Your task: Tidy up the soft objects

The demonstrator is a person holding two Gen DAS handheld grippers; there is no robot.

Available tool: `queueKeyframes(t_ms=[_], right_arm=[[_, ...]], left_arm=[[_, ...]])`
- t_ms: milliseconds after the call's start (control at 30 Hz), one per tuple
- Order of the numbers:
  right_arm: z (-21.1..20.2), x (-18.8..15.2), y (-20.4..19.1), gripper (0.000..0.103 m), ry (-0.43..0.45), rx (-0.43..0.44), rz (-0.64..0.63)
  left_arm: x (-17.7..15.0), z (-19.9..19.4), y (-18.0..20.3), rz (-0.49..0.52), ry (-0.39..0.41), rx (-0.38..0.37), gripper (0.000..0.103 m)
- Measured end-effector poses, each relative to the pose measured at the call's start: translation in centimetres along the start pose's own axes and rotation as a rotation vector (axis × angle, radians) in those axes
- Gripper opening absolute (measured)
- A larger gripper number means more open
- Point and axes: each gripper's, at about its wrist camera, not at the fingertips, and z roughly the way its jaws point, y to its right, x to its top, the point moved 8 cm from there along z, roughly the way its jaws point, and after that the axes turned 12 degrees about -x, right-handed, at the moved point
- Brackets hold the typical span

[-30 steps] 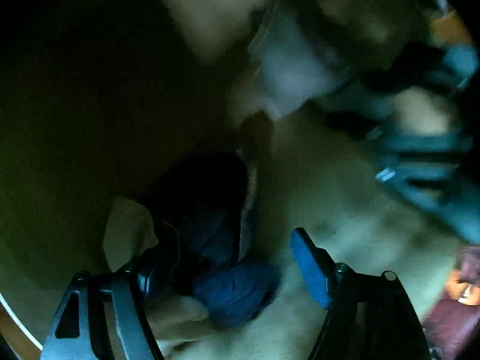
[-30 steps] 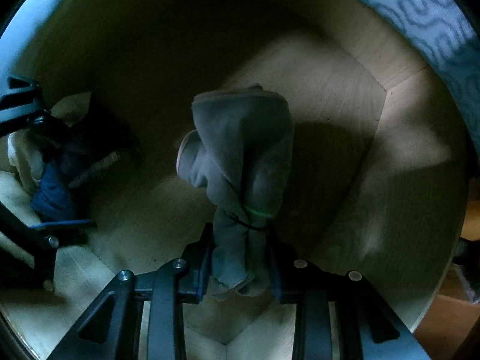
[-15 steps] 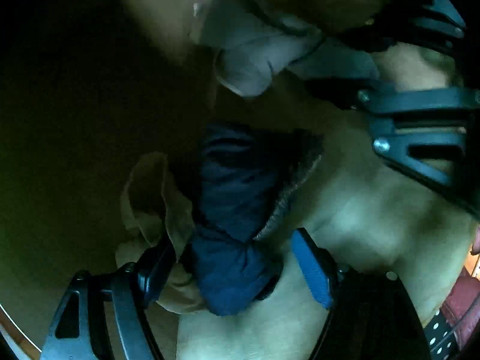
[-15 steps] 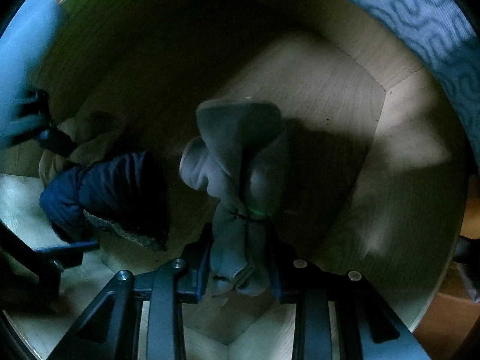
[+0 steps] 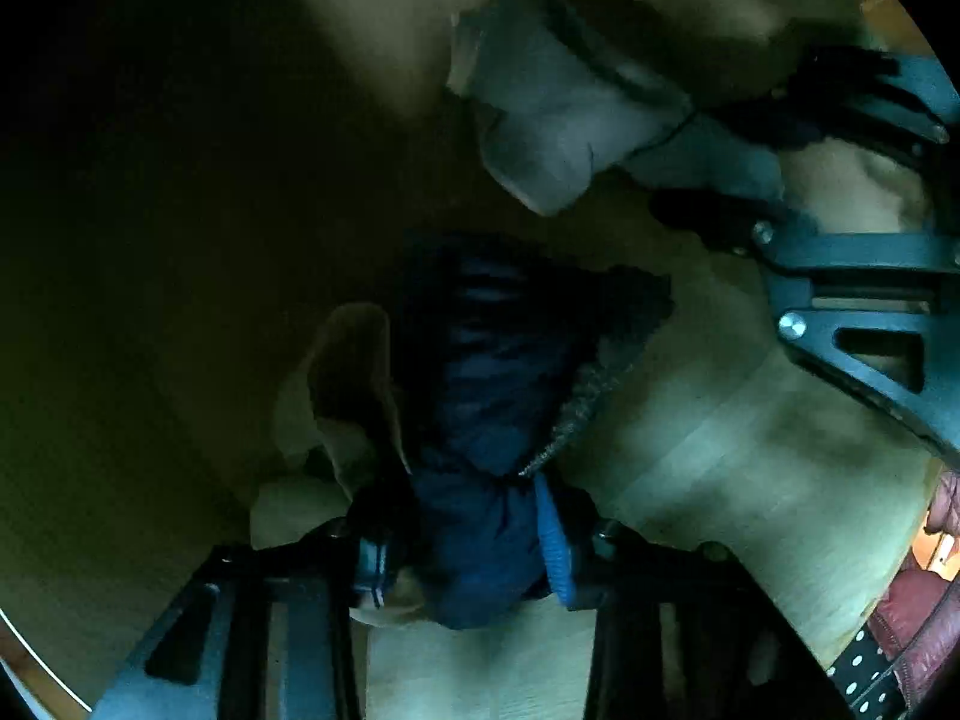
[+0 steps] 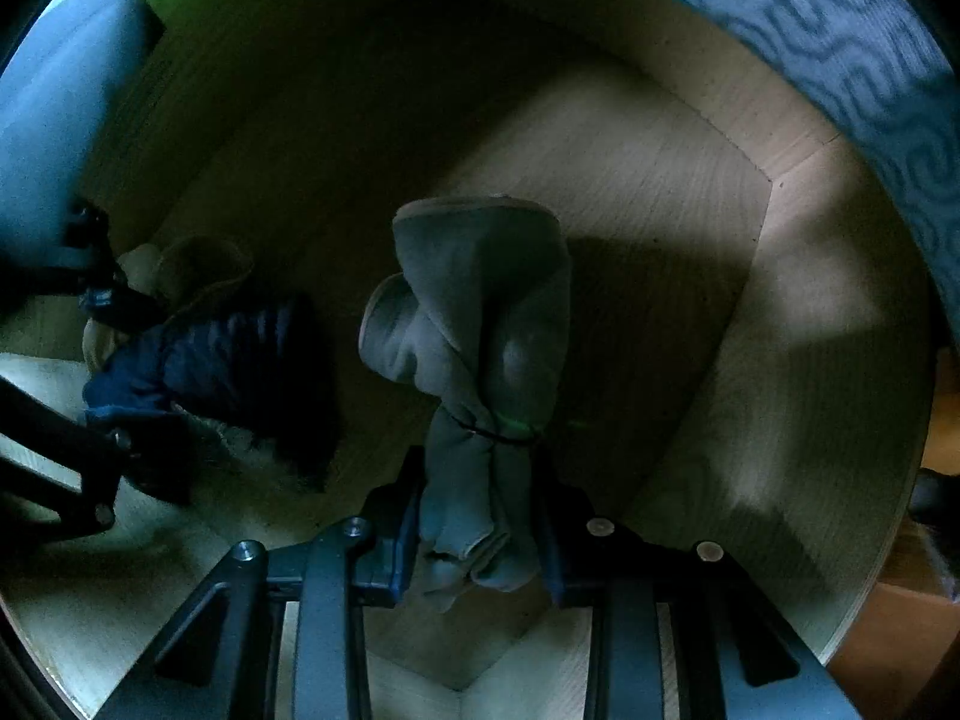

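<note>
1. Pale wooden box (image 6: 690, 192), dim inside; a blue patterned fabric (image 6: 840, 60) lies past its upper right rim.
2. Beige cloth piece (image 5: 348, 384), on the box floor at the left, touching the next item.
3. Dark blue quilted garment with grey fleecy trim (image 5: 498, 372), on the box floor. The left gripper (image 5: 462, 552) has just been closing; its blue pads now clench the garment's near end, where half a second ago they stood wide apart around it.
4. Grey knotted cloth bundle tied with a thin black band (image 6: 480, 324), hanging inside the box, grasped at its tail by the right gripper (image 6: 474, 534); grip unchanged.
</note>
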Motion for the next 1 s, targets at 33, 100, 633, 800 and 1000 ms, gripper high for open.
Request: queueKeyframes(t_ms=[33,100,633,800,1000], right_arm=[[0.0,0.0,0.0,0.032,0.000,0.001,0.000],[0.0,0.0,0.0,0.032,0.000,0.000,-0.002],[0.5,0.1,0.0,0.033,-0.025,0.018,-0.020],[0.9,0.4,-0.1,0.032,-0.053,0.023,-0.033],[0.5,0.6,-0.2,0.032,-0.057,0.075,-0.029]], left_arm=[[-0.1,-0.1,0.1,0.016,0.010,0.005,0.037],[-0.3,-0.5,0.4,0.020,0.038,0.006,0.036],[-2.6,-9.0,-0.2,-0.030,0.388,-0.171,0.035],[-3.8,-11.2,-0.5,-0.023,0.485,-0.181,0.035],[-5.1,-14.0,-1.8,-0.027,0.598,-0.264,0.035]])
